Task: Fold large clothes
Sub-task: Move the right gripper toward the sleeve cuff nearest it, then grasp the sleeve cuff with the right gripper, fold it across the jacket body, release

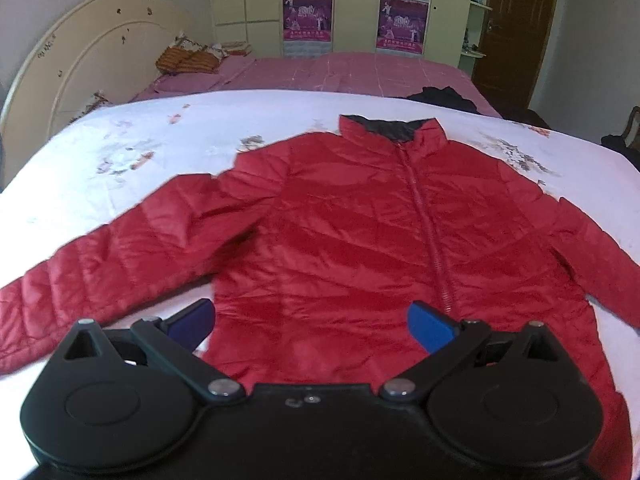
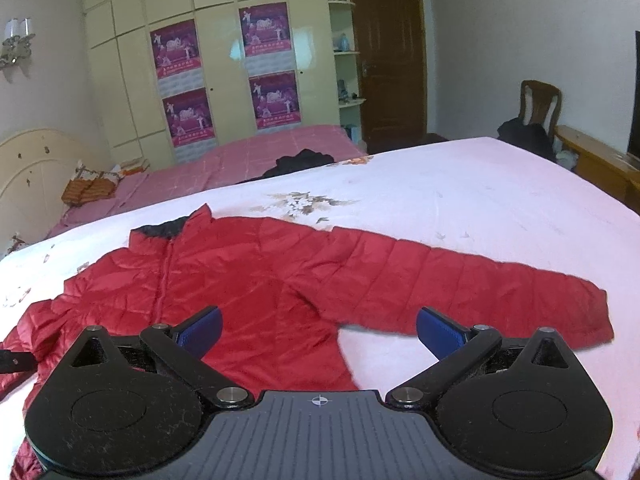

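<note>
A red quilted puffer jacket (image 1: 344, 232) lies flat, front up and zipped, on a white floral sheet (image 1: 160, 152), dark collar pointing away. Both sleeves are spread out sideways. My left gripper (image 1: 312, 326) is open and empty, hovering over the jacket's lower hem left of the zipper. In the right wrist view the jacket (image 2: 248, 280) lies with its right sleeve (image 2: 480, 284) stretched to the right. My right gripper (image 2: 320, 332) is open and empty, above the hem near the right armpit.
A pink bedspread (image 2: 260, 156) lies beyond the white sheet with a dark garment (image 2: 304, 162) on it. A cream headboard (image 1: 92, 64) and pillows are at the left. A wardrobe (image 2: 224, 64), a door, a chair (image 2: 538, 108) and a wooden bench stand behind.
</note>
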`<state>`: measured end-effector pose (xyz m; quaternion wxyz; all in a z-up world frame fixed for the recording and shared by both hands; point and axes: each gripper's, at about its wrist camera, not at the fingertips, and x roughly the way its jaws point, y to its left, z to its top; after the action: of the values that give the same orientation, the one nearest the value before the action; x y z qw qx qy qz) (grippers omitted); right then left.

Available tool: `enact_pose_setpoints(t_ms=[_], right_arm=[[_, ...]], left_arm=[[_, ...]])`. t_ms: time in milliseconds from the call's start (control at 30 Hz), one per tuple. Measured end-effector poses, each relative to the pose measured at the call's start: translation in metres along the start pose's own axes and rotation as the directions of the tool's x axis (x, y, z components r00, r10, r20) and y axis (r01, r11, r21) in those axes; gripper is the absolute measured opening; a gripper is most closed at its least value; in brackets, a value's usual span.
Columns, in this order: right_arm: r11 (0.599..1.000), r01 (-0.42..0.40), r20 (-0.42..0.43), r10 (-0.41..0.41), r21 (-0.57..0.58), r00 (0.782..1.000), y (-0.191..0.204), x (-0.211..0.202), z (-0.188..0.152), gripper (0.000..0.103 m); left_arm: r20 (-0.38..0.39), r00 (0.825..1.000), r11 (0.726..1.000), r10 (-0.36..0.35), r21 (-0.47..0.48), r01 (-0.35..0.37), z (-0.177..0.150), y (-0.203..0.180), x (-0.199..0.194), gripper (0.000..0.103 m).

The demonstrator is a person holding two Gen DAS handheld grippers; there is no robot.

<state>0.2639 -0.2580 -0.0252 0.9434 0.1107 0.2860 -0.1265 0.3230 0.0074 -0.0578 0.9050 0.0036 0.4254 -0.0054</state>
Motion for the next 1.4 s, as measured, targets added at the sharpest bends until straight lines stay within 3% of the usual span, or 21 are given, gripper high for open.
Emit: enact_pose_setpoints(t_ms=[367, 700, 733, 800, 967, 1167, 1300, 1400], right_arm=[[0.998, 0.042, -0.017, -0.042, 0.037, 0.999, -0.074, 0.043, 0.019, 0.102], [0.983, 0.158, -0.075, -0.151, 0.092, 0.986, -0.146, 0.067, 0.012, 0.102], [0.980, 0.175, -0.079, -0.167, 0.098, 0.983, -0.155, 0.067, 0.011, 0.089], [0.971, 0.211, -0.106, -0.199, 0.116, 0.974, -0.173, 0.071, 0.009, 0.073], [0.931, 0.317, -0.129, -0.297, 0.183, 0.946, -0.216, 0.067, 0.003, 0.076], [0.864, 0.459, -0.178, -0.428, 0.208, 0.886, -0.261, 0.066, -0.007, 0.085], [0.838, 0.496, -0.214, -0.455, 0.225, 0.865, -0.281, 0.071, -0.014, 0.085], [0.838, 0.482, -0.251, -0.424, 0.255, 0.870, -0.293, 0.076, -0.020, 0.085]], left_arm=[[-0.020, 0.998, 0.998, 0.054, -0.015, -0.054, 0.008, -0.047, 0.035, 0.102], [-0.045, 0.996, 0.997, 0.077, -0.003, -0.078, 0.011, -0.073, 0.059, 0.102], [-0.047, 0.996, 0.997, 0.080, 0.001, -0.080, 0.011, -0.076, 0.061, 0.102], [-0.049, 0.995, 0.996, 0.085, 0.006, -0.085, 0.012, -0.079, 0.063, 0.102], [-0.055, 0.994, 0.996, 0.090, 0.019, -0.089, 0.013, -0.086, 0.069, 0.102], [-0.060, 0.994, 0.995, 0.097, 0.023, -0.095, 0.014, -0.087, 0.072, 0.102], [-0.059, 0.992, 0.994, 0.110, 0.027, -0.109, 0.014, -0.087, 0.073, 0.102], [-0.055, 0.991, 0.992, 0.122, 0.031, -0.120, 0.014, -0.086, 0.073, 0.101]])
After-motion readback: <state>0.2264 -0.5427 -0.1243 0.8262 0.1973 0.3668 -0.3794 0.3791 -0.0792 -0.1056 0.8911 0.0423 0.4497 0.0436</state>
